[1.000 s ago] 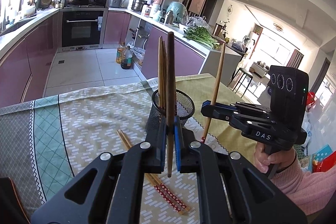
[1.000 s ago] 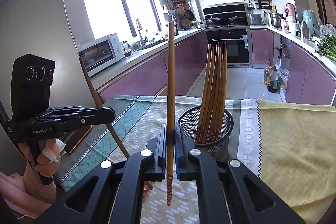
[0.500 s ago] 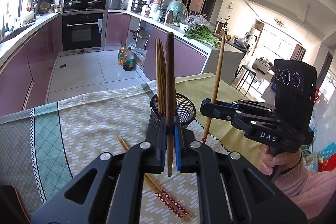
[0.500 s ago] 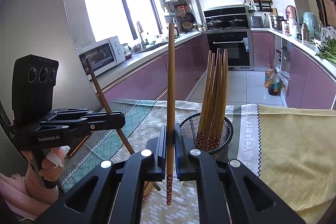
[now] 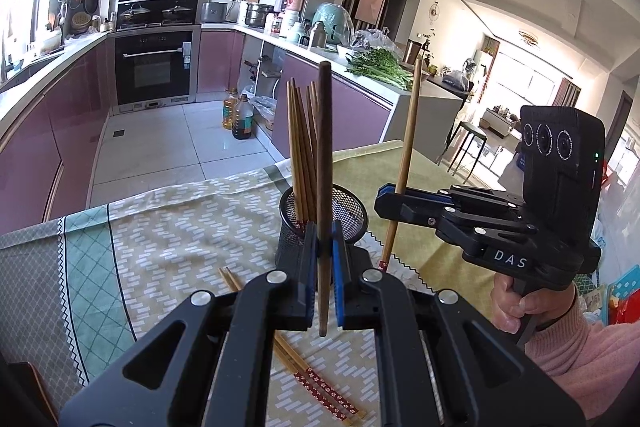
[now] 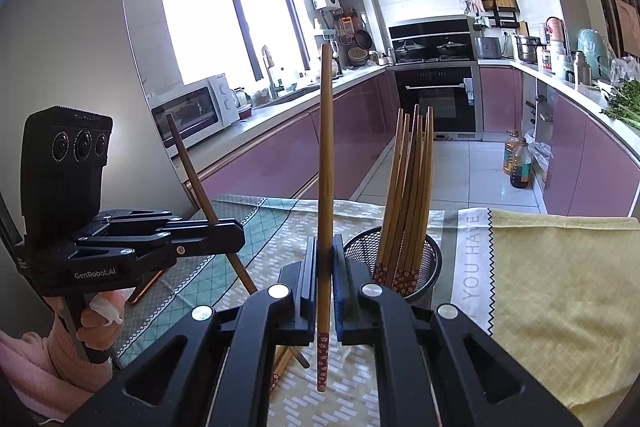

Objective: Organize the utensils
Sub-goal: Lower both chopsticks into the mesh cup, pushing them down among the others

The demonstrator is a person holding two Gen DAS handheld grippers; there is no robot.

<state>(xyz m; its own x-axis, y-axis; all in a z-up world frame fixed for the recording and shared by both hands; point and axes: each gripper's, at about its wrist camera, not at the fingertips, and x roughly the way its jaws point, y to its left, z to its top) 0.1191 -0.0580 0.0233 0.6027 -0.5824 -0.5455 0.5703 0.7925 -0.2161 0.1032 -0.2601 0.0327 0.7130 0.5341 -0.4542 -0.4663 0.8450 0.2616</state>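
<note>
Left wrist view. The left gripper [image 5: 323,259] has its blue-padded fingers clamped on a dark brown wooden chopstick [image 5: 324,163], held upright. Just beyond stands a black wire-mesh utensil cup [image 5: 344,211] holding a bundle of light bamboo chopsticks [image 5: 300,151]. Two loose bamboo chopsticks with red floral ends [image 5: 312,375] lie flat on the worktop [image 5: 180,227], which is covered by a pale green patterned cloth adjoining a yellow cloth [image 5: 432,179]. At right, the right gripper [image 5: 386,197], carried by a hand [image 5: 516,303] in a pink sleeve, is closed on a light bamboo chopstick with a red floral tip [image 5: 406,155]. Behind: purple kitchen cabinets [image 5: 360,107], a black built-in oven [image 5: 154,67], white floor tiles.

Right wrist view. The right gripper [image 6: 325,263] pinches the light chopstick [image 6: 326,147] upright, floral tip downward. The mesh cup [image 6: 432,259] with its bundle [image 6: 408,187] stands just right of it. At left, the left gripper [image 6: 236,237] grips the dark chopstick [image 6: 192,171], tilted. A white microwave [image 6: 192,107] sits beneath a bright window [image 6: 224,15].
</note>
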